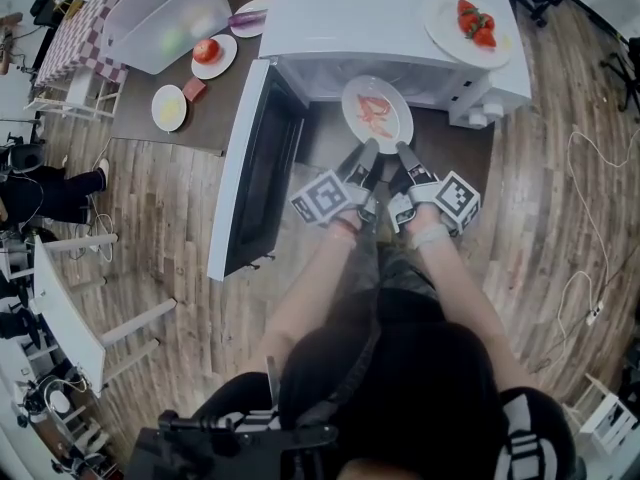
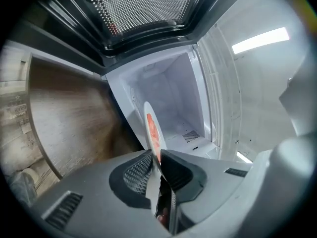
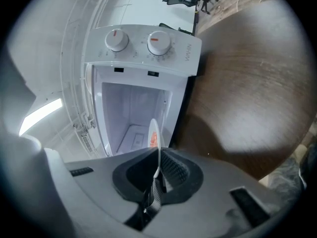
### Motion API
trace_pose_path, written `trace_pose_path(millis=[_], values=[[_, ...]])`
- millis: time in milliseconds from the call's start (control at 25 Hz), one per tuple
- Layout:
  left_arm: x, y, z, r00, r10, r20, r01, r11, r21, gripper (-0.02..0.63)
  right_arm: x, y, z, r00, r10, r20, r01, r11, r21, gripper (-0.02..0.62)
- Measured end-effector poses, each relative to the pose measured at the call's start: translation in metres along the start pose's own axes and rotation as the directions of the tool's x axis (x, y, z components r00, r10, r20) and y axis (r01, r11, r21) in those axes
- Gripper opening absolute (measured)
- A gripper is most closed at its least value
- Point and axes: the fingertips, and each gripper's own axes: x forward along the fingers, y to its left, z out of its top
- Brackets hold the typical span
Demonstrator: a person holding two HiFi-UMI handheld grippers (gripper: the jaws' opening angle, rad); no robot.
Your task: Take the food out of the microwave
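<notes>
I had both sets of jaws closed on the near rim of the plate (image 1: pixel 377 114), the left gripper (image 1: pixel 366 152) and the right gripper (image 1: pixel 403 153) side by side and almost touching. The plate sat at the mouth of the microwave (image 1: pixel 340 18), with the open door (image 1: pixel 250 168) swung out to its left.

My worry was that grip. All my hold was on one thin edge, and the far side of the plate hung unsupported. If my wrists had dropped unevenly, I judged the plate could have tipped away from me and let the food (image 1: pixel 375 110) slide off the far rim. The pads pinched only a narrow strip of smooth rim, so a jerk might have made it slip through them. A sideways swing to the left could also have knocked the plate against the door.

The plate itself was white, round and shallow. It carried a small helping of red-orange food near its middle; I could not tell what sort. Seen along my jaws it was thin at the edge, so I took it for light but slick.
</notes>
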Motion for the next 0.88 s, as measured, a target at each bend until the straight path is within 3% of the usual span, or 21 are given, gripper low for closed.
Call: trace_pose_path(millis=[880], values=[[-0.015,-0.010,-0.009,1.000,-0.028,-0.005,0.027,1.000,-0.011,0.046,-0.019,0.006,-0.008,1.000,0.002,0.009,-0.002,1.000,-0.020,0.012]])
